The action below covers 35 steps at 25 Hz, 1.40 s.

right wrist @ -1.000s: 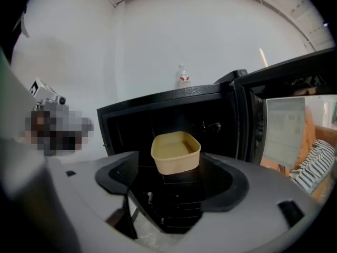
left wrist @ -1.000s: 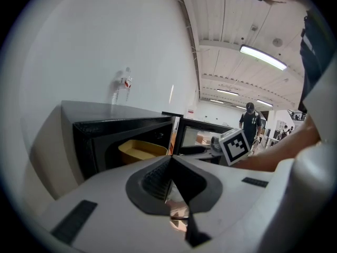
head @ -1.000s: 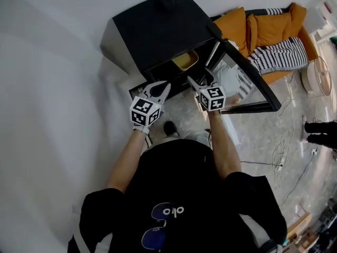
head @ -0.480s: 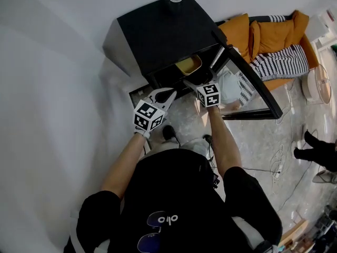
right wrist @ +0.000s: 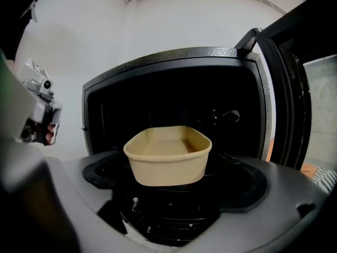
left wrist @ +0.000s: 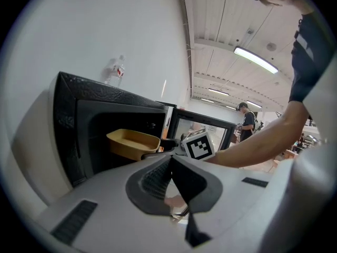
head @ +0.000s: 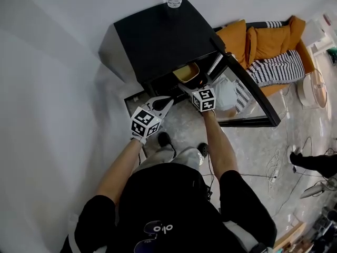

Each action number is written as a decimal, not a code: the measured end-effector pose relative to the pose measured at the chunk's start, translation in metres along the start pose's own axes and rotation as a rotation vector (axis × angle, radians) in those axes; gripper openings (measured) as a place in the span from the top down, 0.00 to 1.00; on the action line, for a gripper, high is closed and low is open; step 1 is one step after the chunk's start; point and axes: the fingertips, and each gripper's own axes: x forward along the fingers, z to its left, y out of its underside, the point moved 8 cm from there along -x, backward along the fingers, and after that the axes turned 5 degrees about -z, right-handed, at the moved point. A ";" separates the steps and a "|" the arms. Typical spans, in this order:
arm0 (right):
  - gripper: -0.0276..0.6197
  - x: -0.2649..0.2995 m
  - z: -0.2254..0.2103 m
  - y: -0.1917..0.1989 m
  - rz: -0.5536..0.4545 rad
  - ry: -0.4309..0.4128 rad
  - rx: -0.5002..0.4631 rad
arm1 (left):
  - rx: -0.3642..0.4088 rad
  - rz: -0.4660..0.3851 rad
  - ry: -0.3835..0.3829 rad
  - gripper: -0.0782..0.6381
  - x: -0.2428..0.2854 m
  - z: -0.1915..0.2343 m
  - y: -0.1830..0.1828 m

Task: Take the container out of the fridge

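Tan container (right wrist: pixel 167 154) sits btwn wide-apart R claw (right wrist: pixel 174 191) jaws; shirt (head: pixel 158 228) reads "olo".

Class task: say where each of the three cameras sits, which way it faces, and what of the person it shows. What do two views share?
Head view: on the head, steeply down at the fridge; shows torso, arms, left gripper, right gripper.
Left gripper view: on that gripper, along shut jaws toward the fridge; shows the right arm.
Right gripper view: on that gripper, into the fridge; shows the left gripper.
Shared: all three see the container.
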 end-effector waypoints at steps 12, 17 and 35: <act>0.10 0.023 -0.003 0.003 -0.020 0.007 -0.018 | 0.008 0.011 0.002 0.89 0.002 -0.003 0.006; 0.11 0.028 0.000 0.002 -0.023 0.014 -0.027 | 0.009 0.019 -0.011 0.89 0.000 0.000 0.007; 0.14 -0.011 0.006 -0.006 0.004 -0.009 -0.030 | -0.015 0.006 -0.048 0.89 0.003 -0.016 0.010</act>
